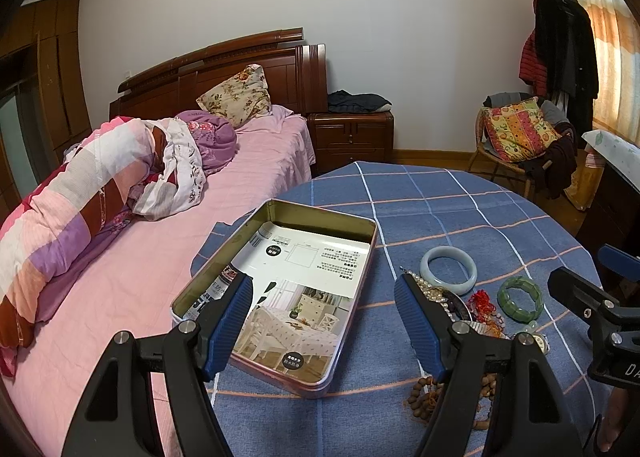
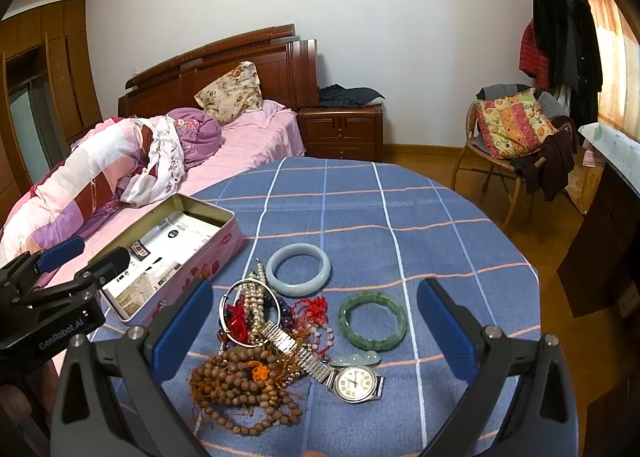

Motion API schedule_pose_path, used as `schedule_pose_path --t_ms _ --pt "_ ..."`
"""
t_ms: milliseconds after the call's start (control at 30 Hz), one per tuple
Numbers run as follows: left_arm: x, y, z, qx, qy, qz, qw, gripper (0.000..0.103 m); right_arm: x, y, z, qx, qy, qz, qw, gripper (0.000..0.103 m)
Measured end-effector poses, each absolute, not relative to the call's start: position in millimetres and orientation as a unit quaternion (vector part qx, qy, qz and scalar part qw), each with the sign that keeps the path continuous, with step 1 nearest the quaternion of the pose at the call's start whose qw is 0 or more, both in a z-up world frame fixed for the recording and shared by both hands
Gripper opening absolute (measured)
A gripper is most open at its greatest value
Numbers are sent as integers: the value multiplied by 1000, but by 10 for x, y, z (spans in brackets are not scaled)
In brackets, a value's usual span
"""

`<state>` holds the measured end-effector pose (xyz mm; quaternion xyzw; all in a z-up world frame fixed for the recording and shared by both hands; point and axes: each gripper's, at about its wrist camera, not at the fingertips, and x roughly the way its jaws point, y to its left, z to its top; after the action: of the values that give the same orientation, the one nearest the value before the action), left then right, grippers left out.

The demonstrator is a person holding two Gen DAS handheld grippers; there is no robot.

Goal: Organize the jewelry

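Observation:
An open metal tin [image 1: 360,221] [image 2: 224,235] lined with a printed sheet sits at the left of the blue checked round table [image 2: 400,209]. A jewelry pile lies to its right: pale jade bangle [image 2: 298,269] [image 1: 448,269], green segmented bracelet [image 2: 373,319] [image 1: 520,298], wristwatch [image 2: 355,383], wooden bead strand [image 2: 240,389], pearl and red pieces [image 2: 256,309]. My left gripper [image 1: 324,321] is open and empty above the tin's near end. My right gripper [image 2: 316,333] is open and empty above the pile.
A bed [image 1: 132,257] with rolled quilts adjoins the table's left side. A wooden nightstand [image 2: 340,129] stands behind. A wicker chair with a cushion [image 2: 512,125] and hanging coats [image 2: 560,29] are at the back right. A dark cabinet [image 2: 600,249] stands right.

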<state>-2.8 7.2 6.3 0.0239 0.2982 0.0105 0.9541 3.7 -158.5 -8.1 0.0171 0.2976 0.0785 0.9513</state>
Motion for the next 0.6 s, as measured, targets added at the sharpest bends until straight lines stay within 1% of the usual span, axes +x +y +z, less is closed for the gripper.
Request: schedule_pose_path --t_ms 600 --pt "-45 89 67 24 298 12 954 73 14 -1598 -64 19 298 79 951 103"
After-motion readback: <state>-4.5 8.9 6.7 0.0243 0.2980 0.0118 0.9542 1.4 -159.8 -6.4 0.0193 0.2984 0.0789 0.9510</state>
